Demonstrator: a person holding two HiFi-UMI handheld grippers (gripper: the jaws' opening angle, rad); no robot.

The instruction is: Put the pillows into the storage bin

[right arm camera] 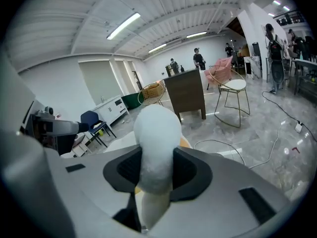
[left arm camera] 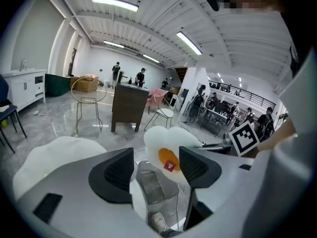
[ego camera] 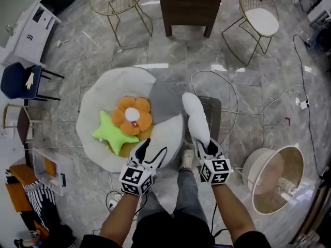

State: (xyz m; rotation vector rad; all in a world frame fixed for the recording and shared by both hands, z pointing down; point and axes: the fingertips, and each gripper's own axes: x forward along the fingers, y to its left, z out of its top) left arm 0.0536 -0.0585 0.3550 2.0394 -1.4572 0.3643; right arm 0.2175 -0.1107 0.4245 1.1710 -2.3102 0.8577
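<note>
My right gripper (ego camera: 205,144) is shut on a long white pillow (ego camera: 196,115), which sticks up above a grey storage bin (ego camera: 214,107) on the floor. In the right gripper view the pillow (right arm camera: 156,133) is squeezed between the jaws of my right gripper (right arm camera: 156,170). The left gripper view shows this pillow (left arm camera: 171,150) as fried-egg shaped, with an orange yolk and a red tag, above the bin (left arm camera: 153,187). My left gripper (ego camera: 154,148) (left arm camera: 156,165) is open and holds nothing. A green star pillow (ego camera: 115,133), an orange flower pillow (ego camera: 133,115) and a grey pillow (ego camera: 165,102) lie on a round white cushion (ego camera: 103,92).
A dark wooden cabinet (ego camera: 190,6) and two gold wire chairs (ego camera: 116,1) (ego camera: 258,19) stand at the back. White cables (ego camera: 248,110) trail over the marble floor. A round fan (ego camera: 274,177) sits at right, a clear box (ego camera: 49,169) and a blue chair (ego camera: 20,81) at left.
</note>
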